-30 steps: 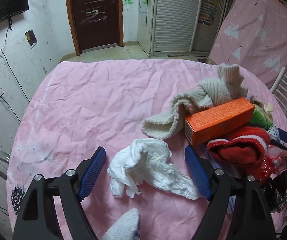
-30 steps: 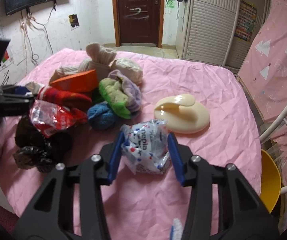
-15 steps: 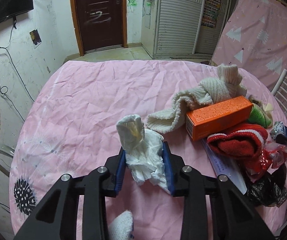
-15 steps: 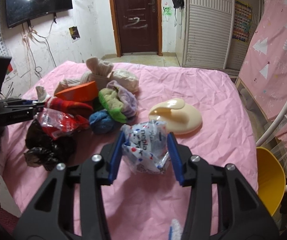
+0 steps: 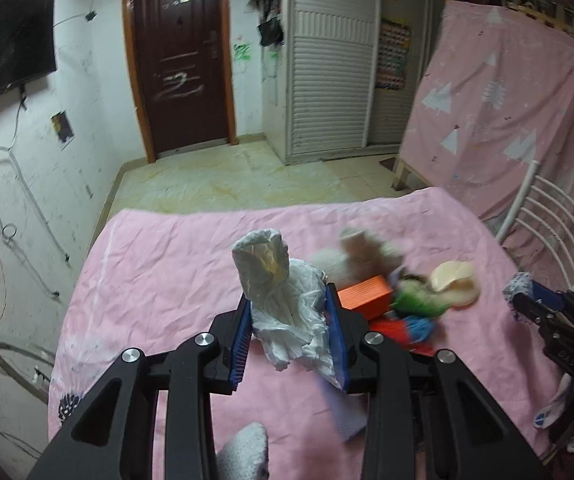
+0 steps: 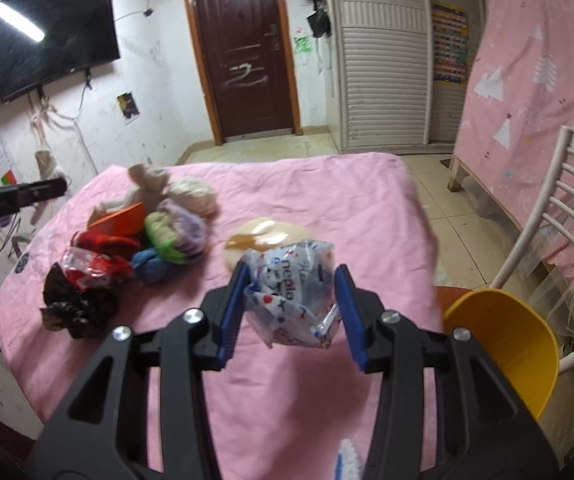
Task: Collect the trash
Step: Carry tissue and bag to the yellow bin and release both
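In the left wrist view my left gripper (image 5: 289, 334) is shut on a crumpled white tissue (image 5: 283, 300), lifted above the pink-covered table (image 5: 159, 280). The right wrist view has my right gripper (image 6: 291, 312) shut on a crumpled clear plastic wrapper with blue and red print (image 6: 293, 294), held over the table near its right edge. A yellow bin (image 6: 507, 344) stands low at the right, beside the table. The right gripper also shows at the right edge of the left wrist view, its jaws hidden there.
A pile on the table holds an orange box (image 6: 121, 218), knitted cream cloth (image 6: 155, 184), green and blue cloths (image 6: 167, 240), a red wrapper (image 6: 87, 268) and a black bag (image 6: 75, 304). A cream lid (image 6: 263, 236) lies mid-table. A white chair (image 6: 555, 216) stands right.
My left gripper shut on the white tissue and lifted it off the table. My right gripper kept its hold on the wrapper and moved right, bringing the yellow bin into view.
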`<state>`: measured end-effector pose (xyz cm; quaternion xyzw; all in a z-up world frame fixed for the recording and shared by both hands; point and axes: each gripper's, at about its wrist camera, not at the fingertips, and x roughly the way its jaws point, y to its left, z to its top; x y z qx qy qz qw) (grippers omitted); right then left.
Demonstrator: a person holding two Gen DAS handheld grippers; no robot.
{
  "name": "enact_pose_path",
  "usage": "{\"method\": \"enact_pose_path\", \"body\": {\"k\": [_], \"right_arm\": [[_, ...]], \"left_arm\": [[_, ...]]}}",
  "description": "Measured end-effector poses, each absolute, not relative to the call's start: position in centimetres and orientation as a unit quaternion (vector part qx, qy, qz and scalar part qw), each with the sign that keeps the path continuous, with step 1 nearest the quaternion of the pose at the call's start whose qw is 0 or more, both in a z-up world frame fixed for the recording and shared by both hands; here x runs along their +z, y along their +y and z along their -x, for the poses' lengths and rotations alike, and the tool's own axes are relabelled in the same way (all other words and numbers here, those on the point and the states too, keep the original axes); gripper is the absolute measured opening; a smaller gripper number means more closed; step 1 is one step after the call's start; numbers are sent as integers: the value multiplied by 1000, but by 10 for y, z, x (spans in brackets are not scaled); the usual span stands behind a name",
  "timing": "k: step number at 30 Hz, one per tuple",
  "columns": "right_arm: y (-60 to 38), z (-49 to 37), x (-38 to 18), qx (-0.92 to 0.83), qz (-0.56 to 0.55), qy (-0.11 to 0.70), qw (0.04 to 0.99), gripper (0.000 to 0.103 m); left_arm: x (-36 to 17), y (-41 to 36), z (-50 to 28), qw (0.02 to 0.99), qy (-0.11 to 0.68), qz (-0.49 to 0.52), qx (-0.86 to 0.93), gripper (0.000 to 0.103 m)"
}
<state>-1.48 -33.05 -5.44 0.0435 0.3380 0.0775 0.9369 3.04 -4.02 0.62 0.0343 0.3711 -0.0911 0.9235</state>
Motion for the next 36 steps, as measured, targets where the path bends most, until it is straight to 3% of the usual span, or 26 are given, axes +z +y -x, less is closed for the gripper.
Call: {"method": "enact_pose_path", "body": {"k": [16,36], "right_arm": [[-431,46,-62,18,-93,322,942,42],[-529,64,-97,-78,-154,304,937,43]], "left_arm": [[20,-204,-17,906,357,-94,-206,25],[-7,-333,-13,865,397,-128,-279,25]]}}
